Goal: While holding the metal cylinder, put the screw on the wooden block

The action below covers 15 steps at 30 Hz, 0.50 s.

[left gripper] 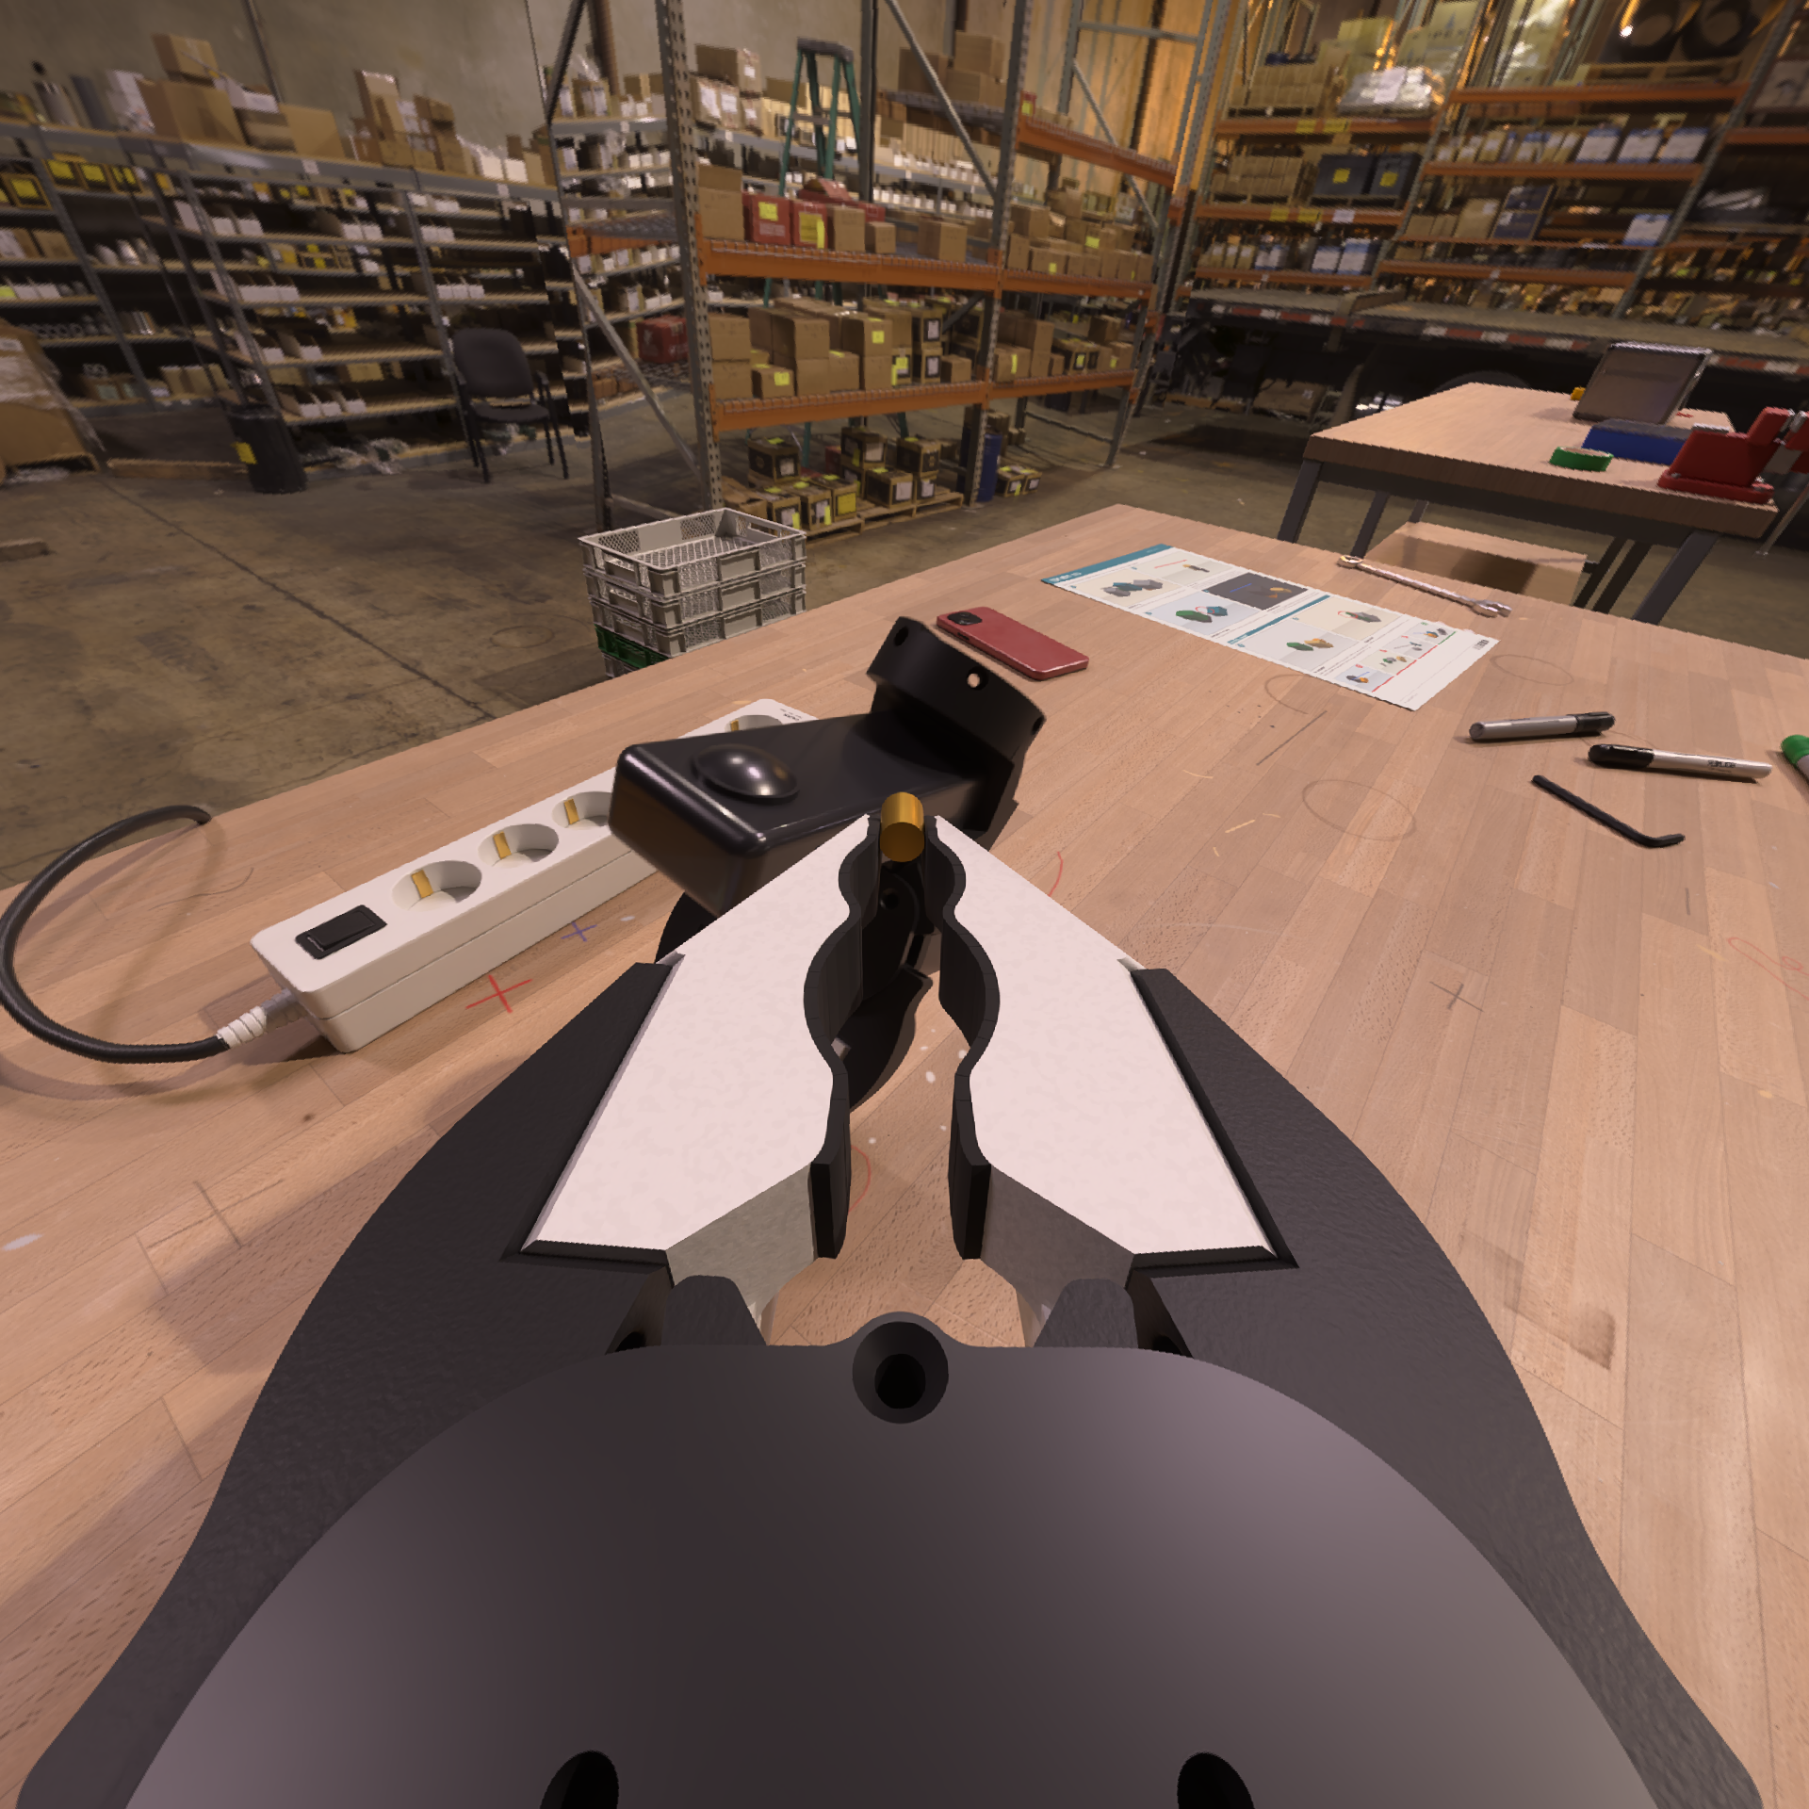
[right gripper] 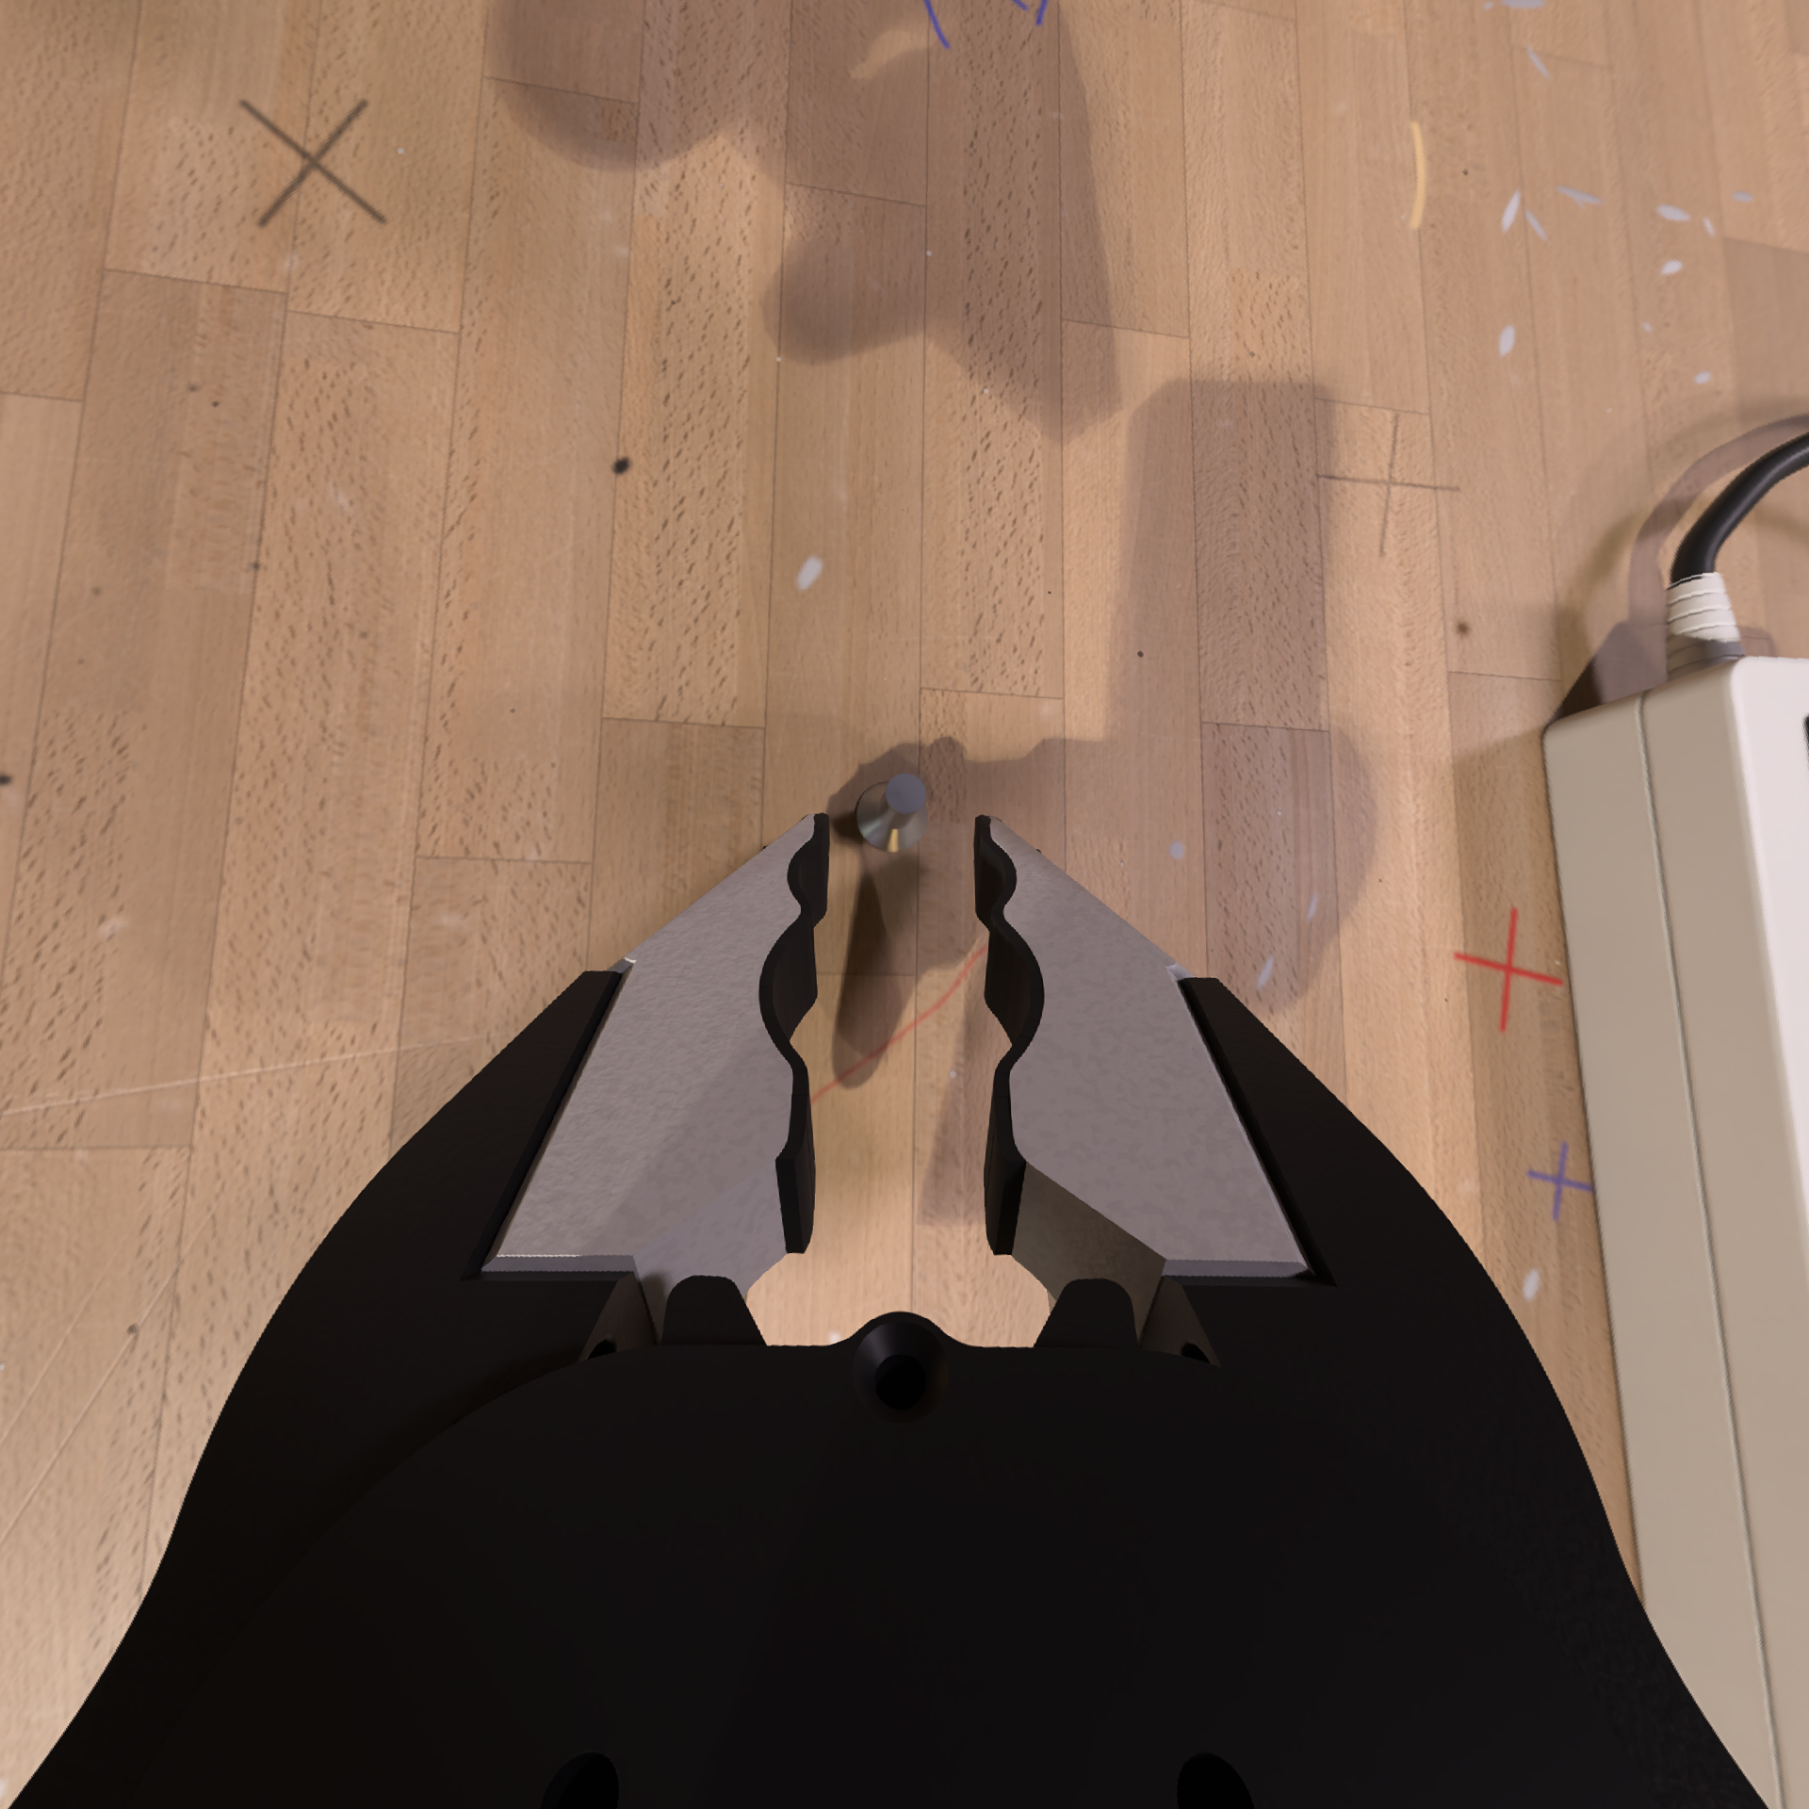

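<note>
My left gripper (left gripper: 902, 844) is shut on a small brass-coloured metal cylinder (left gripper: 902, 820) and holds it at its fingertips above the wooden table (left gripper: 1370, 1077). My right gripper (right gripper: 901, 824) is open and points down at the table (right gripper: 392, 685). A small grey screw (right gripper: 891, 814) stands on the table between and just beyond its fingertips, nearer the left finger, and does not touch them. The right gripper's black body (left gripper: 822, 773) also shows in the left wrist view, just behind the cylinder. No wooden block shows in either view.
A white power strip (left gripper: 470, 881) with a black cable lies left of the grippers and shows at the right edge of the right wrist view (right gripper: 1703, 1077). A red phone (left gripper: 1013, 641), a printed sheet (left gripper: 1273, 622), markers (left gripper: 1542, 726) and a hex key (left gripper: 1605, 812) lie farther right.
</note>
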### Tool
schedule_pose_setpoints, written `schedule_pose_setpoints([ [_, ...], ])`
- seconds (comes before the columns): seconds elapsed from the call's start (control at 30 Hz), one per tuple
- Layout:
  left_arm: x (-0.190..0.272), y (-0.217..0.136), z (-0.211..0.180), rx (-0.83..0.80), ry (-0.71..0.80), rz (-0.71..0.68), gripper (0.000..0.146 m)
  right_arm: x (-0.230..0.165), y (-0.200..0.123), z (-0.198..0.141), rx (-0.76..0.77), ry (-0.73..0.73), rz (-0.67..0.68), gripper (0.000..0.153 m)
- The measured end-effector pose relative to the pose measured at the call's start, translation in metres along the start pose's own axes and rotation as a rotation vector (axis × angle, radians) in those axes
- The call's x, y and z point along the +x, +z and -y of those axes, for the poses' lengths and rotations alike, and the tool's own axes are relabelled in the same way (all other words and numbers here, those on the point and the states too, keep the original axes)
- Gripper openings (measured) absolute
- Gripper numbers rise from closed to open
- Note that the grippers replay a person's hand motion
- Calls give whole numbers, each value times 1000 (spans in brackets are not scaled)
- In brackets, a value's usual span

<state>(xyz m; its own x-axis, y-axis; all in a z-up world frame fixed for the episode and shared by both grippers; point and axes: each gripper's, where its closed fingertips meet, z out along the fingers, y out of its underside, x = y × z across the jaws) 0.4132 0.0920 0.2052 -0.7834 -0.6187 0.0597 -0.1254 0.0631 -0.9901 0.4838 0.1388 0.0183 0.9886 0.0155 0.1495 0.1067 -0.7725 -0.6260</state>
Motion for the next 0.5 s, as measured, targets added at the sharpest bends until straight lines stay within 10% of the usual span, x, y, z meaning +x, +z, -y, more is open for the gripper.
schedule_pose_setpoints([
  [0.5, -7, -7, 3, 26, -7, 26, 7, -6, 2, -5, -41, 27, 70, 8],
])
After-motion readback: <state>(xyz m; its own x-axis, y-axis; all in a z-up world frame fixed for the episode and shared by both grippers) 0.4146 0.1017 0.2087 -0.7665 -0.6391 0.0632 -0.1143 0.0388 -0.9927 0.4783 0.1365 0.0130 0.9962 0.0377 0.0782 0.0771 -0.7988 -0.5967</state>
